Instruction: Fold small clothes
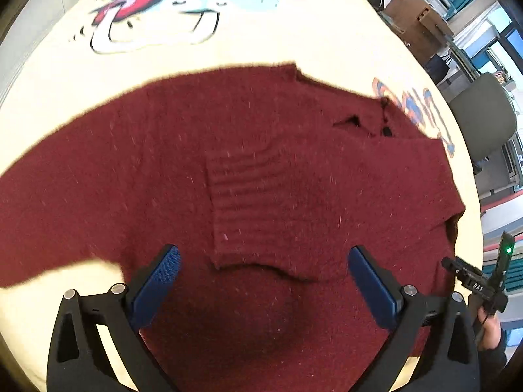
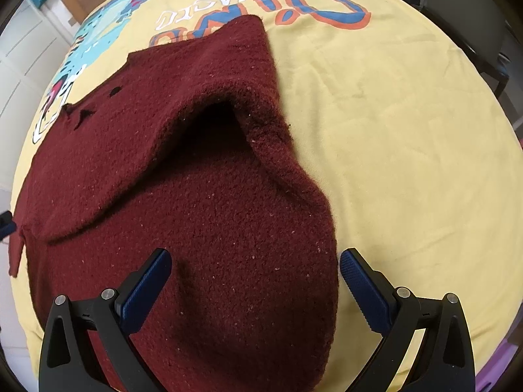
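Note:
A dark red knit sweater lies on a yellow printed cloth. A sleeve with a ribbed cuff is folded across its body. My left gripper is open just above the sweater, its blue pads either side of the cuff's end. In the right wrist view the sweater has a raised fold with a dark hollow. My right gripper is open over the sweater's right edge, holding nothing. The right hand-held gripper also shows at the left wrist view's right edge.
The yellow cloth carries a cartoon print and orange-blue letters. Beyond the table are a cardboard box, a grey-green chair and white cupboards.

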The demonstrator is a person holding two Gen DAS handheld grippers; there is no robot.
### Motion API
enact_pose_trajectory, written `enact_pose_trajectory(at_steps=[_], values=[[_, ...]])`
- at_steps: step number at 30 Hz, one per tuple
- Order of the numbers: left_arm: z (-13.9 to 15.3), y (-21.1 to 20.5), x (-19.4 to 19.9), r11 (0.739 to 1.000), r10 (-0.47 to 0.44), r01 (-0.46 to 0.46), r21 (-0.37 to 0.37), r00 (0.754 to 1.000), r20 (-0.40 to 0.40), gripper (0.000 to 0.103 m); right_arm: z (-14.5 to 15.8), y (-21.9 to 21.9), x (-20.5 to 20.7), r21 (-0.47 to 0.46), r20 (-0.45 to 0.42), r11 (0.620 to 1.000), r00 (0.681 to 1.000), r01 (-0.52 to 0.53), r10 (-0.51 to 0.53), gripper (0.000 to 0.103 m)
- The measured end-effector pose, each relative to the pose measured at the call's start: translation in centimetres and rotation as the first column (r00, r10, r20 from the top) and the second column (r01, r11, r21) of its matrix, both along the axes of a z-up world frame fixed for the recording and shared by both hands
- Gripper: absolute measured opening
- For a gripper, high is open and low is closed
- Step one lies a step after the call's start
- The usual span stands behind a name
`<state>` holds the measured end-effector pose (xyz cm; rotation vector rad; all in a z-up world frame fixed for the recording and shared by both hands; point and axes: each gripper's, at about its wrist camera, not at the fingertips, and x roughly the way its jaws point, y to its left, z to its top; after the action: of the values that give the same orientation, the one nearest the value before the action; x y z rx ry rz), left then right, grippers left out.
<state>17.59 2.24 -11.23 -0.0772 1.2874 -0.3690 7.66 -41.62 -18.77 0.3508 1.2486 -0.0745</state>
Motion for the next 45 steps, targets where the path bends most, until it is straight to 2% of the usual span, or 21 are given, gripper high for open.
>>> enact_pose_trajectory(at_steps=[2, 5, 7, 12, 14, 16, 17, 19, 20, 21, 22, 24, 27, 30, 34, 37, 40, 45], values=[[0.7, -0.1, 0.7, 1.0, 0.008, -0.008, -0.008, 1.0, 0.014, 0.102, 0.1, -0.1, 0.0, 0.002, 0.003, 1.0, 1.0, 0.004, -0.004, 0.103], [0.3, -0.5, 2.2, 1.0, 0.004, -0.005, 0.028, 1.0, 0.021, 0.102, 0.3, -0.1, -0.1, 0.003, 0.004, 1.0, 1.0, 0.003, -0.003, 0.103], [-1.6, -1.1, 3.5, 0.998, 0.019, -0.018, 0.058, 1.0, -0.015, 0.102, 0.4, -0.1, -0.2, 0.008, 0.004, 1.0, 1.0, 0.002, -0.002, 0.103], [-6.0, -1.8, 4.2, 0.997, 0.047, -0.04, 0.058, 0.991, -0.124, 0.101, 0.9, -0.2, -0.2, -0.003, 0.005, 1.0, 1.0, -0.007, 0.007, 0.103], [-6.8, -2.2, 3.9, 0.996, 0.055, -0.046, 0.08, 0.992, -0.113, 0.101, 1.1, -0.5, -0.2, -0.013, 0.005, 1.0, 1.0, -0.007, 0.007, 0.103], [-7.3, -3.0, 3.3, 0.996, 0.016, -0.008, 0.09, 0.995, -0.096, 0.097, 1.2, -0.9, -0.1, -0.023, 0.003, 1.0, 1.0, 0.001, -0.001, 0.103], [-7.3, -3.4, 3.0, 0.994, -0.012, 0.021, 0.112, 0.996, -0.085, 0.093, 1.2, -1.0, 0.0, -0.027, 0.002, 1.0, 1.0, 0.006, -0.006, 0.103], [-6.8, -3.8, 2.5, 0.99, -0.057, 0.063, 0.124, 0.997, -0.051, 0.061, 1.1, -1.3, 0.1, -0.03, -0.001, 0.999, 1.0, 0.015, -0.015, 0.103], [-6.6, -3.9, 2.4, 0.991, -0.066, 0.071, 0.113, 0.997, -0.046, 0.051, 1.1, -1.5, 0.2, -0.03, -0.003, 0.999, 1.0, 0.018, -0.018, 0.103], [-6.3, -3.7, 2.4, 0.993, -0.068, 0.072, 0.09, 0.997, -0.047, 0.032, 1.0, -1.7, 0.2, -0.03, -0.005, 0.999, 1.0, 0.024, -0.024, 0.103], [-6.1, -3.5, 2.5, 0.995, -0.067, 0.07, 0.065, 0.996, -0.052, 0.021, 0.9, -1.8, 0.3, -0.029, -0.006, 0.999, 1.0, 0.027, -0.027, 0.103], [-5.8, -3.5, 2.6, 0.996, -0.077, 0.079, 0.043, 0.996, -0.055, 0.015, 0.8, -1.9, 0.6, -0.026, -0.009, 0.999, 0.999, 0.031, -0.031, 0.103], [-4.7, -2.9, 2.3, 0.995, -0.092, 0.093, 0.025, 0.995, -0.029, 0.012, 1.0, -2.0, 1.0, -0.029, -0.006, 0.999, 1.0, 0.023, -0.023, 0.103], [-2.2, -1.3, 1.8, 0.996, -0.085, 0.085, -0.025, 0.996, 0.02, 0.011, 1.7, -2.4, 1.9, -0.023, 0.008, 1.0, 1.0, 0.02, -0.02, 0.103], [0.6, 0.8, 1.6, 0.998, -0.068, 0.068, -0.001, 0.993, 0.095, 0.011, 2.9, -3.1, 3.9, -0.008, 0.035, 1.0, 0.999, 0.029, -0.029, 0.103], [0.4, 1.2, 2.2, 0.998, -0.058, 0.054, 0.042, 0.993, 0.101, 0.011, 3.0, -3.6, 6.1, 0.011, 0.046, 0.999, 0.998, 0.031, -0.031, 0.103], [-1.0, 2.7, 2.1, 0.996, -0.042, 0.034, 0.087, 0.995, 0.091, 0.011, 1.6, -3.4, 9.1, 0.039, -0.014, 0.999, 1.0, 0.006, -0.005, 0.103], [-2.0, 3.7, 2.1, 0.996, -0.032, 0.027, 0.086, 0.998, 0.054, 0.011, -0.8, -2.4, 13.0, 0.067, -0.083, 0.998, 0.996, -0.011, 0.016, 0.102]])
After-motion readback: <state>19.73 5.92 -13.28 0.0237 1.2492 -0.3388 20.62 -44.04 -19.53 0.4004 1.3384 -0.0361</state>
